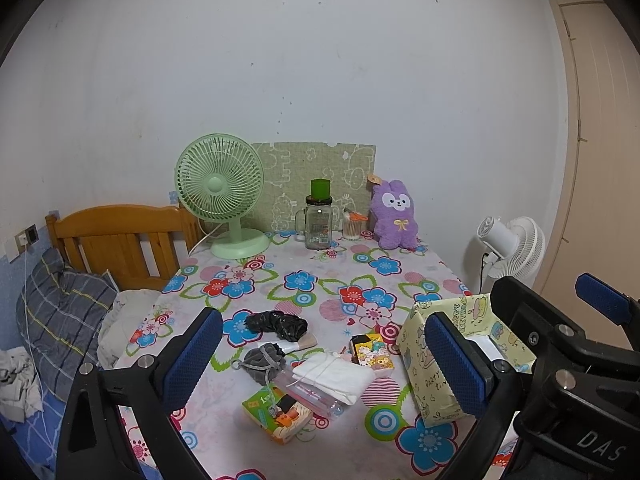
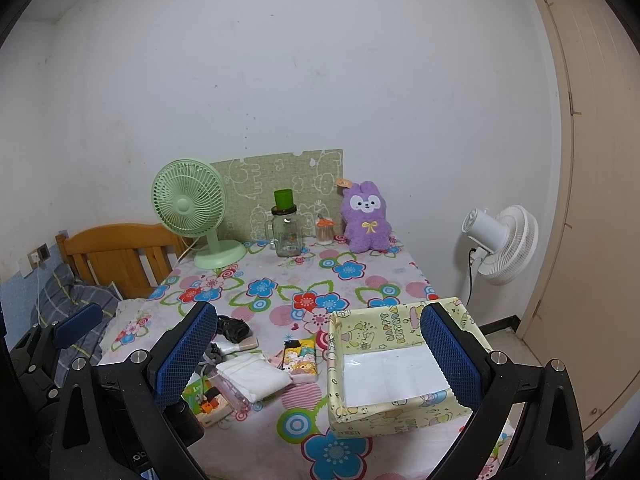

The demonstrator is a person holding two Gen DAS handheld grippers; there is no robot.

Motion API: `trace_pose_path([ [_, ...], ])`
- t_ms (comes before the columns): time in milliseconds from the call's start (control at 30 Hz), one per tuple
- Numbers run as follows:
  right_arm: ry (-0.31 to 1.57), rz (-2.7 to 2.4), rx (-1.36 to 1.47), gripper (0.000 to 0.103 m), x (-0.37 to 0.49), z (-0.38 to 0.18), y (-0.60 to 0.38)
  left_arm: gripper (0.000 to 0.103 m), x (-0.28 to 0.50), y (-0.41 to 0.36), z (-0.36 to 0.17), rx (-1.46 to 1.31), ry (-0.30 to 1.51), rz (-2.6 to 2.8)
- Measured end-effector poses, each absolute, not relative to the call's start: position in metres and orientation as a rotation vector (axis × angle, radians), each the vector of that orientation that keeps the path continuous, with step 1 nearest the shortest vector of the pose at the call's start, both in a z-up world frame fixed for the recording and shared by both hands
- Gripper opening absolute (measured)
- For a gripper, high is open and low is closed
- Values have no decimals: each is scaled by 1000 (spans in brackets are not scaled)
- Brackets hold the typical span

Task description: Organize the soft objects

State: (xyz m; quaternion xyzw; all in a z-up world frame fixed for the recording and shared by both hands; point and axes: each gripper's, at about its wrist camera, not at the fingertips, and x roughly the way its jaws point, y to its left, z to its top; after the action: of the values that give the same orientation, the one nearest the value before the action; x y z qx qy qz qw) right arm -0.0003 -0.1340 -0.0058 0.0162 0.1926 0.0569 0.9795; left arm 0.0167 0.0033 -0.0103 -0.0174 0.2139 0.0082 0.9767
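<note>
On the flowered table lie a folded white cloth (image 1: 332,374) (image 2: 254,374), a grey drawstring pouch (image 1: 264,360), and a crumpled black bag (image 1: 276,324) (image 2: 234,328). A purple plush rabbit (image 1: 394,216) (image 2: 366,218) sits upright at the back. A yellow birthday-paper box (image 1: 436,372) (image 2: 396,372) stands open at the front right, a white sheet inside. My left gripper (image 1: 324,364) is open above the pile of small things. My right gripper (image 2: 316,360) is open, its right finger over the box. Both hold nothing.
A green desk fan (image 1: 220,196), a glass jar with green cup (image 1: 319,220), and a toothpick holder (image 1: 352,226) stand at the back. A cartoon phone case (image 1: 370,352), a small carton (image 1: 276,412), and a clear pencil pouch (image 1: 308,392) lie nearby. A bed (image 1: 60,320) is left; a white floor fan (image 1: 512,248) right.
</note>
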Motion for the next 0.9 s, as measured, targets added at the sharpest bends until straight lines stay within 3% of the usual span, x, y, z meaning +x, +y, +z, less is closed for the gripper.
trace_pose_path([
  [400, 406, 123, 30, 103, 11, -15, -127, 100, 19, 7, -20, -28, 435, 17],
  [733, 434, 160, 37, 100, 26, -33, -113, 90, 31, 14, -35, -20, 463, 11],
  [900, 456, 178, 36, 98, 34, -44, -106, 90, 37, 19, -45, -15, 485, 30],
])
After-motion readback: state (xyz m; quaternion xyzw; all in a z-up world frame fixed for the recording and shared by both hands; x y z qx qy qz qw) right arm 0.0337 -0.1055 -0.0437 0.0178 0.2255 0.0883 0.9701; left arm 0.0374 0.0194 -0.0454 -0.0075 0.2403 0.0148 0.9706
